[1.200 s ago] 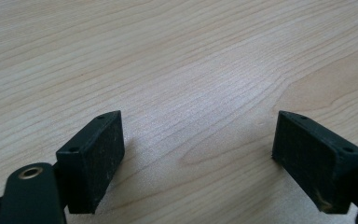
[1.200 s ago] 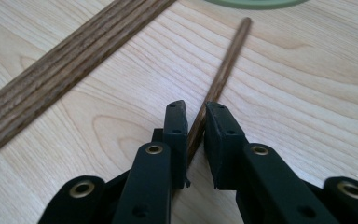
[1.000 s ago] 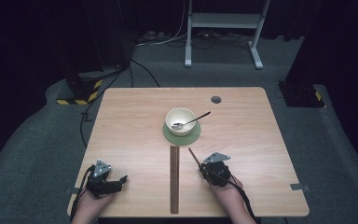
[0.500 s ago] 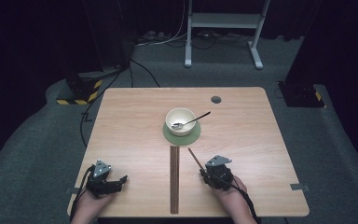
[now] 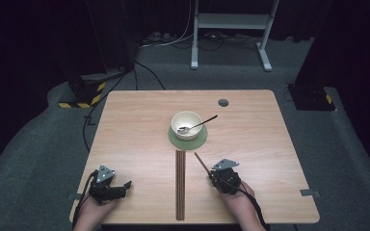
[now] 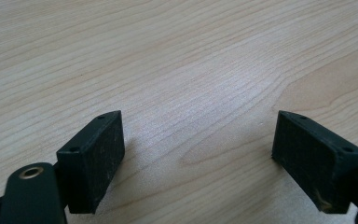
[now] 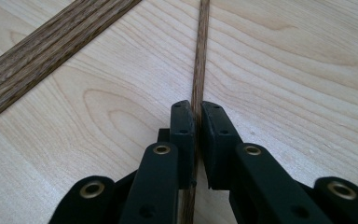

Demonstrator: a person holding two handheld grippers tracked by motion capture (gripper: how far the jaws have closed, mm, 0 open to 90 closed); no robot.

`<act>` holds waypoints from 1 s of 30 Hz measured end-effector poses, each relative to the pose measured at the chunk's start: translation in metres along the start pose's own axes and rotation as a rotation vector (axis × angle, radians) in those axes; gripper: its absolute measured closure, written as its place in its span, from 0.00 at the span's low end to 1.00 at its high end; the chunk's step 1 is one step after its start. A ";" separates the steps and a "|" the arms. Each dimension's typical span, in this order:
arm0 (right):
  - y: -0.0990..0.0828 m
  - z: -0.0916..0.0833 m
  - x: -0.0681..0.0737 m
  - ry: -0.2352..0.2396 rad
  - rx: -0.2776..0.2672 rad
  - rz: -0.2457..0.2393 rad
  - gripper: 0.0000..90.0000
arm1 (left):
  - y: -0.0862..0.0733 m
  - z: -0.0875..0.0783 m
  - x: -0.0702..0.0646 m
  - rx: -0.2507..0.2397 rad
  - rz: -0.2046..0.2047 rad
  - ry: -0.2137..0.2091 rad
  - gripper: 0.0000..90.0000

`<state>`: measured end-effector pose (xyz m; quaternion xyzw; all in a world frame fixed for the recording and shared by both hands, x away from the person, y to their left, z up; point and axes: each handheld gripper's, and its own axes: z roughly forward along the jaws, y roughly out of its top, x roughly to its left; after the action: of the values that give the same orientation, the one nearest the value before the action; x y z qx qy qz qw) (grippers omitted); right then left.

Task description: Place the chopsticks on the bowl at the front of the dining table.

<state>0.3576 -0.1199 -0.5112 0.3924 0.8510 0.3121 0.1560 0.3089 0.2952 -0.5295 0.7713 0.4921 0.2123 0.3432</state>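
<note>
- Light wooden table (image 5: 139,125): open board all around the cream bowl (image 5: 186,124).
- Dark wooden slat bundle (image 5: 179,185): runs from below the bowl towards the near edge.
- Right gripper (image 7: 197,116), right of the bundle: jaws have just been closing, now clamped on a thin dark wooden stick (image 7: 200,56) angled towards the bowl.
- Left gripper (image 6: 198,154), well left: jaws apart, empty.

Room was dark, walls black w/ no detail readable. Floor (image 5: 38,144) was grey carpet, lit mainly around a light wood table (image 5: 135,125) w/ rounded corners and a dark round grommet (image 5: 223,102) near its far right edge. Behind it stood a white metal stand (image 5: 231,29) on two feet. Black cables (image 5: 144,72) ran across the carpet at back left. A black base w/ yellow-black hazard tape (image 5: 84,98) sat at far left, another dark base (image 5: 313,96) at far right. Grey tape bits (image 5: 308,192) stuck on the carpet by the near corners.
</note>
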 end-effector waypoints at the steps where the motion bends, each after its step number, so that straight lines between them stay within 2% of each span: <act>1: 0.000 0.000 0.000 0.000 0.003 -0.005 0.94 | 0.000 0.000 0.000 0.000 0.000 0.000 0.19; 15: 0.007 -0.010 0.001 -0.002 -0.037 -0.017 0.94 | 0.000 0.000 0.000 -0.002 0.004 -0.002 0.19; 23: 0.009 -0.015 -0.002 -0.007 -0.052 0.001 0.94 | 0.000 0.000 0.000 -0.001 0.003 -0.004 0.19; 30: 0.018 -0.025 -0.004 -0.008 -0.083 0.005 0.94 | 0.000 0.000 0.000 -0.002 0.002 -0.007 0.19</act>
<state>0.3576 -0.1243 -0.4800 0.3892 0.8357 0.3459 0.1745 0.3089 0.2950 -0.5296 0.7721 0.4902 0.2105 0.3452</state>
